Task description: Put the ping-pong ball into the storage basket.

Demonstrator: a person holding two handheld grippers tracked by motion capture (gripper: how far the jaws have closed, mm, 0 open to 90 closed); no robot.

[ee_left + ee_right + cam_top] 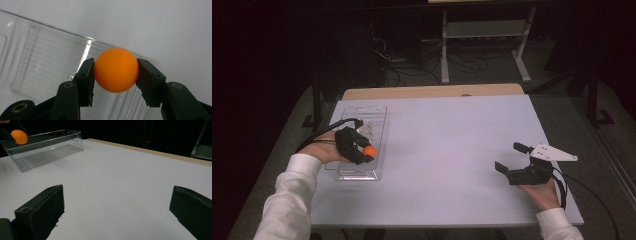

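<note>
Orange against clear plastic: a small ball (116, 70) sits clamped between the two black jaws of the left gripper (362, 152), one pad pressing on each side of it, and in the left gripper view it hangs over the near end of a clear plastic box (45, 65), above the box's ribbed floor and close to its rounded corner rim. From the high view the box (362, 112) lies lengthwise near the left edge of the white table (452, 150), its long side running away from the person, with only a thin strip of table between its left wall and the table's left edge. The ball (370, 151) shows over the near half of the box, toward the right wall. In the right gripper view the ball (19, 136) is level with the box's top rim (50, 135) at its end, and whether it touches the rim I cannot tell. The right gripper (517, 162) rests low near the table's right front corner, its jaws standing wide apart with nothing between them, the grey three-cornered plate (554, 153) on top pointing toward the right edge. The wide white middle of the table between the box and the right gripper lies open, from the near edge to the bare wooden strip (432, 91) along the far edge. The right gripper itself is well apart from the box and the ball
</note>
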